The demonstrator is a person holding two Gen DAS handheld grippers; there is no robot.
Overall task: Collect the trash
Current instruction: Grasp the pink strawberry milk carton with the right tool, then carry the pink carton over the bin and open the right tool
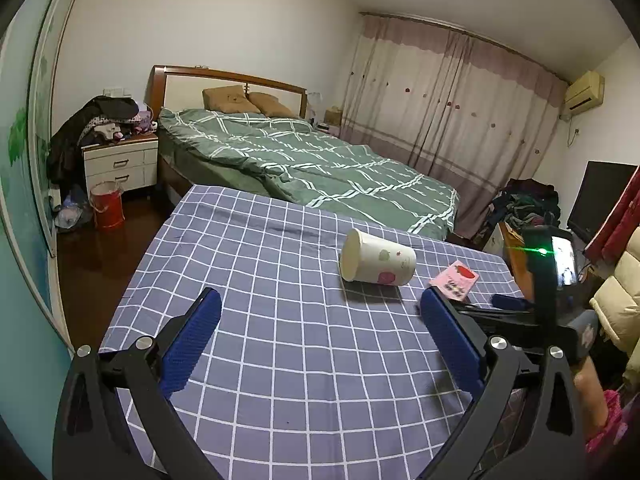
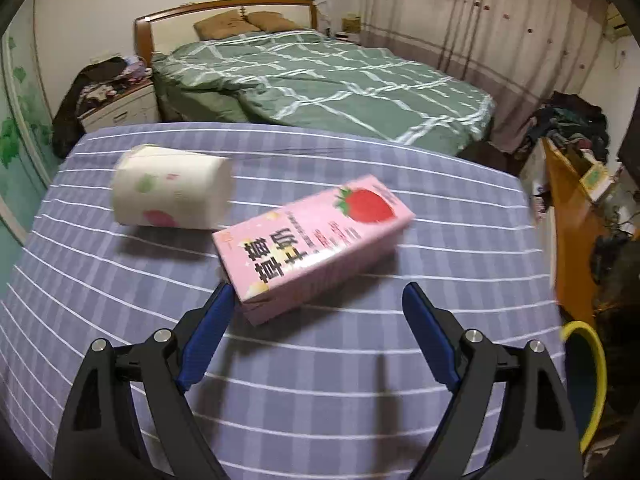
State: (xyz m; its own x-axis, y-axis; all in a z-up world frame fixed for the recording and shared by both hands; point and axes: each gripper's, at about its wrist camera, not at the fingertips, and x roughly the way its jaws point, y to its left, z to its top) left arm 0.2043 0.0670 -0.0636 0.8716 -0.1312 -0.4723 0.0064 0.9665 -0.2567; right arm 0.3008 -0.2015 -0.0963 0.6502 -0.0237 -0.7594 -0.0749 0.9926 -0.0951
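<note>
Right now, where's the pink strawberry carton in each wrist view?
Left wrist: pink strawberry carton lies right of centre, just past the right blue finger, partly hidden by it, right of the paper cup.
Right wrist: the carton is at centre, lying flat ahead of the open right claw.
Shared landmark: the tipped paper cup, left of the carton in both.

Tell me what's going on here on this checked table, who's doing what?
A person holds a gripper in each hand over a table with a checked cloth. The right gripper, jaws open, is at the near end of a pink strawberry carton lying flat; nothing is gripped yet. A paper cup lies tipped on its side beside the carton. The left gripper hovers open over bare cloth, short of the cup.
</note>
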